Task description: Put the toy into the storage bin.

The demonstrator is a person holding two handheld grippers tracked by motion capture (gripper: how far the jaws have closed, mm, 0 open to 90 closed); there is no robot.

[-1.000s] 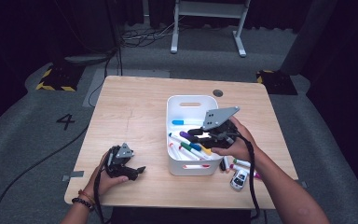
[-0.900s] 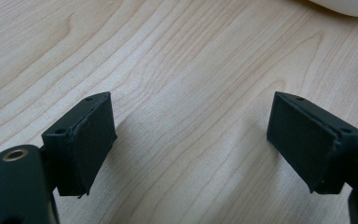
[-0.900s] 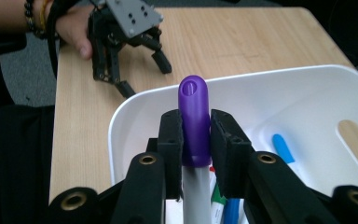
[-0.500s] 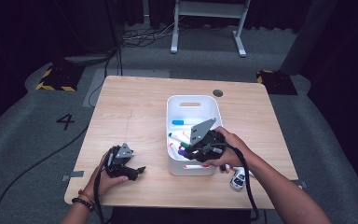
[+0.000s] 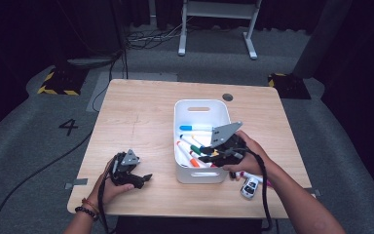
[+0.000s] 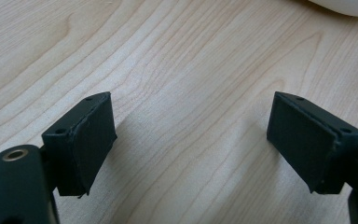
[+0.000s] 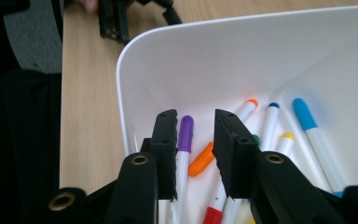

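The right gripper point(image 7: 195, 140), lower centre, has just been opening, seemingly releasing the purple marker point(image 7: 183, 140) into the white bin point(image 7: 135, 70); the left gripper point(image 6: 191, 140) rests open.

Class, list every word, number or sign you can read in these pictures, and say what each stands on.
"4": painted in black on the grey floor left of the table.
The markers in the white bin and the toy car show no print that can be read.
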